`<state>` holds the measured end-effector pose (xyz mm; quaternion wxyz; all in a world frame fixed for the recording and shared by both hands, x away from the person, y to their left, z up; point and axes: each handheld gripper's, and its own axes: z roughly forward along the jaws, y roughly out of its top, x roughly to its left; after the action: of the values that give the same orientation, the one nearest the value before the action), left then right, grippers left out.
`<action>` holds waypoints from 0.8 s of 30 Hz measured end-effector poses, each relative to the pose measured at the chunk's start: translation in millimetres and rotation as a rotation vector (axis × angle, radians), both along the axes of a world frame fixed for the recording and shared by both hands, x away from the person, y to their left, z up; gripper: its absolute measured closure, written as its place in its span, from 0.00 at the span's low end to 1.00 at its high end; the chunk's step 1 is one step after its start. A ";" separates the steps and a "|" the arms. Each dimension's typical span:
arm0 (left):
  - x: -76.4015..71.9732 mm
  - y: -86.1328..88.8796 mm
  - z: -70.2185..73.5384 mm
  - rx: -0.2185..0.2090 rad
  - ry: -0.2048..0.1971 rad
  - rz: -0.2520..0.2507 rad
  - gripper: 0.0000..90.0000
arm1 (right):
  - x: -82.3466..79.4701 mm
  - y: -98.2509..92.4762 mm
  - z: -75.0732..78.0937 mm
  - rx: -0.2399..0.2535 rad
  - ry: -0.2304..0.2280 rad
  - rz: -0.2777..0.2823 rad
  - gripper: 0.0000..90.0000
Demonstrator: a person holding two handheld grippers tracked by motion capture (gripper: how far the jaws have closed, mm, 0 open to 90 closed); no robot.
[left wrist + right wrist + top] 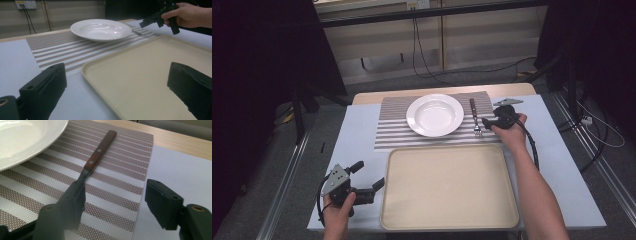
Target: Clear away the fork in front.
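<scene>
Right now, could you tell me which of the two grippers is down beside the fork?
The right gripper, beside the fork on the striped mat. The left gripper waits by the tray's near left corner.

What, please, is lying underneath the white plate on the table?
The white plate rests on a striped placemat, with the wooden-handled fork beside it on that mat. Whatever part of the mat lies directly under the plate is covered.
</scene>
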<state>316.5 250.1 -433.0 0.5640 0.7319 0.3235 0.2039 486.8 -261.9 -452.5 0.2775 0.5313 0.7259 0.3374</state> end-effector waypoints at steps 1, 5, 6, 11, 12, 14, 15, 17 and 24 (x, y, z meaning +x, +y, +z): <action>0.0 0.0 0.0 0.000 0.000 0.000 0.03 | 0.0 0.0 0.0 0.000 0.000 0.000 0.38; -0.4 0.2 0.0 0.001 0.001 0.001 0.03 | 4.1 4.5 -0.9 -0.003 0.009 0.019 0.43; -0.4 -0.2 -0.3 0.007 0.002 0.003 0.03 | 6.9 8.5 -1.2 -0.014 0.016 0.038 0.46; -0.6 -1.9 -0.8 -0.002 0.008 0.001 0.03 | 14.7 19.0 -1.1 -0.022 -0.004 0.042 0.47; -0.6 -1.9 -0.8 -0.002 0.008 0.001 0.03 | 16.3 20.4 -2.2 -0.011 0.008 0.046 0.48; -0.6 -1.9 -0.7 -0.002 0.006 -0.002 0.03 | 18.0 22.3 -3.8 -0.017 0.021 0.055 0.48; -0.7 -1.8 -0.7 0.000 0.006 -0.001 0.03 | 21.0 26.1 -6.8 -0.042 0.043 0.066 0.48; -0.3 -0.2 -0.6 0.002 0.007 0.004 0.03 | 23.3 29.2 -9.4 -0.026 0.060 0.071 0.48; -0.4 1.8 -1.1 -0.007 0.013 0.010 0.03 | 25.0 29.6 -10.3 0.020 0.109 0.075 0.90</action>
<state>316.1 252.0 -434.0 0.5636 0.7295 0.3315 0.2006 511.8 -232.3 -462.8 0.2194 0.5240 0.7560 0.3252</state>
